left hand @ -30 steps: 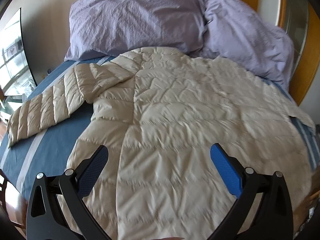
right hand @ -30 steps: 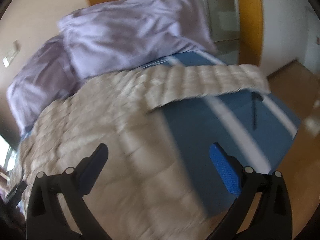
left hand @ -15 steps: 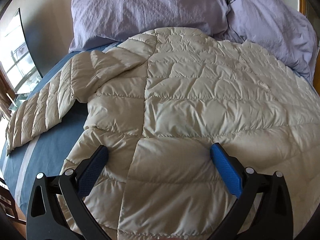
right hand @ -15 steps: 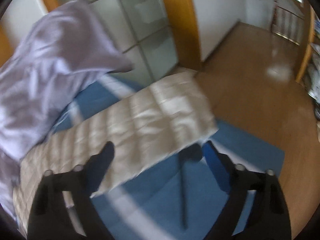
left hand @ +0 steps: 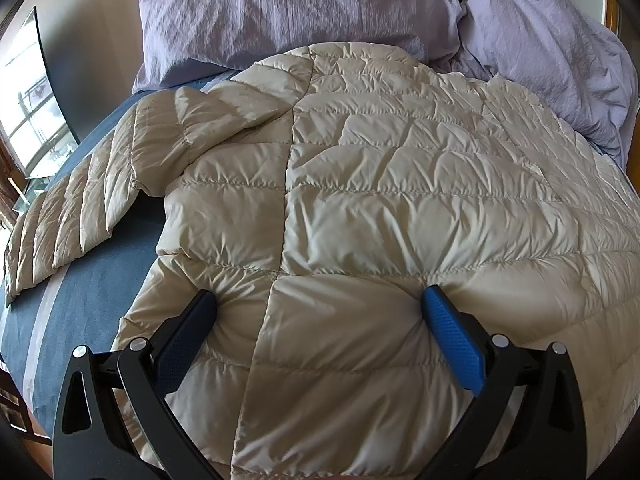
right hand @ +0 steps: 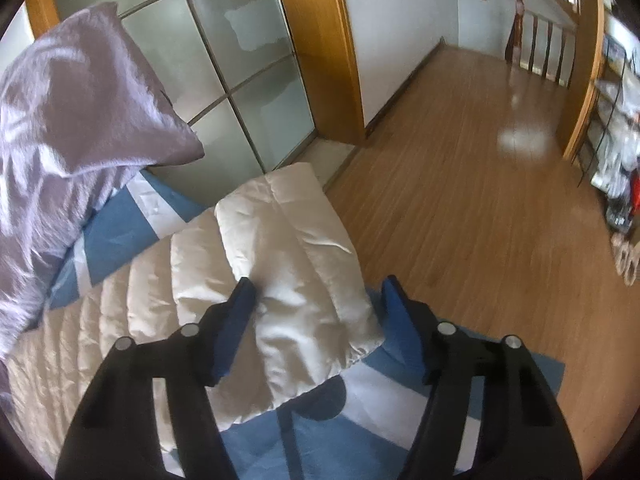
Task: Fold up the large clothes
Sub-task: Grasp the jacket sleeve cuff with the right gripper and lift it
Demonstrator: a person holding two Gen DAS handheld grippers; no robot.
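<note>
A: Where's the jacket?

B: The cream quilted jacket lies spread flat, back up, over the bed with its blue striped cover. Its collar end points to twelve o'clock, touching the lavender pillows. One sleeve stretches out toward nine o'clock in the left wrist view.

A: And the left gripper?

B: The left gripper has its jaws spread wide, both tips pressed into the puffy fabric near the hem; the material bulges up between them but isn't pinched.

A: The right one?

B: The right gripper sits over the cuff end of the other sleeve, which lies near the bed's edge. Its jaws stand wide too. The finger at nine o'clock dents the sleeve; the finger at three o'clock is just beyond the cuff's edge, over the blue cover. Nothing is clamped.

A: What's behind?

B: A wooden floor toward one o'clock, frosted glass panels in an orange wood frame toward eleven.
</note>
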